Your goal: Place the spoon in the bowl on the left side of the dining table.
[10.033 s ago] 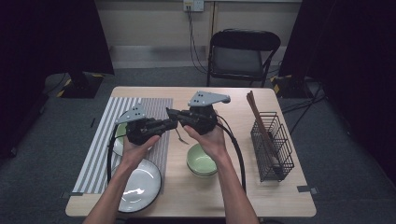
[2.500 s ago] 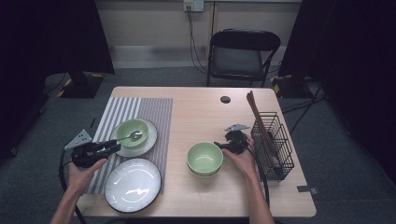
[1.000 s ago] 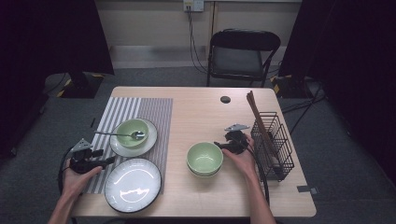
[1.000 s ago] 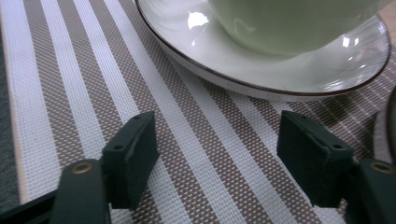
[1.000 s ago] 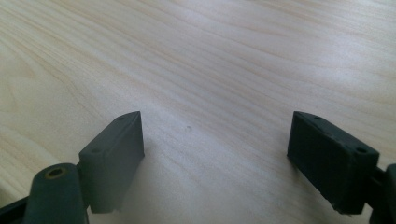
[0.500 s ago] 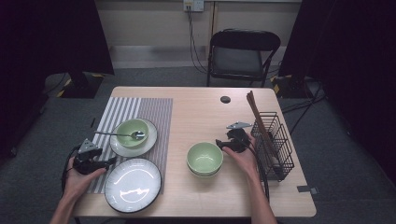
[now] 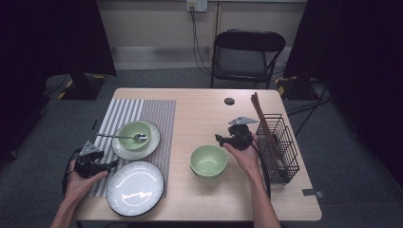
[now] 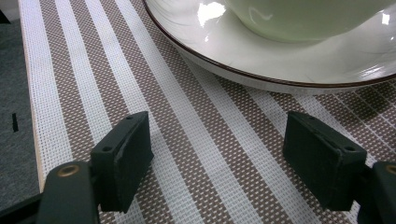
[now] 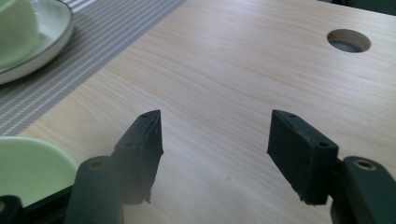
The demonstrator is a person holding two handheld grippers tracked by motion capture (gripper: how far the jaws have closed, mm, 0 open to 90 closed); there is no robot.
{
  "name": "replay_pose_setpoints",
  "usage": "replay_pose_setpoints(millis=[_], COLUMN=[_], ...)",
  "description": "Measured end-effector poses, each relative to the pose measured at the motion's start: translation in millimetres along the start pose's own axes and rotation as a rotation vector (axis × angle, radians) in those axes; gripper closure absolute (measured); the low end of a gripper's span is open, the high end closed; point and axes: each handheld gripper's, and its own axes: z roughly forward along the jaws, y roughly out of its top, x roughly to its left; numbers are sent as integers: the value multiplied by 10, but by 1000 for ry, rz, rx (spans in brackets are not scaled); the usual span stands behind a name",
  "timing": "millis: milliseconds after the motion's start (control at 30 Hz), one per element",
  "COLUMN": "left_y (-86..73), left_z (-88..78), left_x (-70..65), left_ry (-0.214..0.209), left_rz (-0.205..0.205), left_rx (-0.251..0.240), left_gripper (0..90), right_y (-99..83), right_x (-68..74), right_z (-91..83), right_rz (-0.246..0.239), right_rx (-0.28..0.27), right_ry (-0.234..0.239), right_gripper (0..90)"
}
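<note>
Right jaws: apart, with bare wood showing between them and nothing held; they have just been closing somewhat.
Right gripper (image 7: 223,139): held above the counter (image 7: 199,107), just past the far right rim of the green bowls (image 7: 208,160); in the right gripper view (image 9: 215,140) the rim of the top bowl (image 9: 28,170) sits at the lower left.
Left jaws: wide apart, nothing between them, only the weave of the striped mat (image 8: 187,140) below.
Left gripper (image 7: 111,164): near the counter's front left corner, over the mat's (image 7: 138,111) front part, pointing toward the right; in the left gripper view (image 8: 219,144) it faces the rim of the saucer (image 8: 261,70).
Green bowls: two stacked, on bare wood toward the front of the counter, right of the middle.
Saucer (image 7: 152,142): on the mat, carrying a small green bowl (image 7: 130,130) with a spoon (image 7: 121,137) laid across it, handle toward the left edge.
Large plate (image 7: 135,187): at the front edge, partly on the mat, just beside the left gripper.
Wire basket (image 7: 280,145): along the right edge, with long brown sticks (image 7: 261,118) leaning out of it toward the far side.
Cable hole (image 7: 229,101): near the far edge, right of the middle.
</note>
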Motion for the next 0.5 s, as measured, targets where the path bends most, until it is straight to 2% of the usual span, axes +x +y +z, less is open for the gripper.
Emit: replay_pose_setpoints(millis=[100, 233, 300, 500], left_y=[0, 0, 0, -1], left_z=[0, 0, 0, 1], left_x=[0, 0, 0, -1], left_ry=[0, 0, 0, -2], left_rz=[0, 0, 0, -2], left_rx=[0, 0, 0, -1], left_gripper=[233, 233, 233, 233], right_y=[49, 122, 166, 263], right_x=[40, 93, 106, 127], right_z=[-70, -185, -255, -384], right_rz=[-3, -14, -11, -23], right_rx=[-12, -39, -77, -107], right_ry=[31, 42, 51, 77], right_gripper=[371, 406, 421, 441])
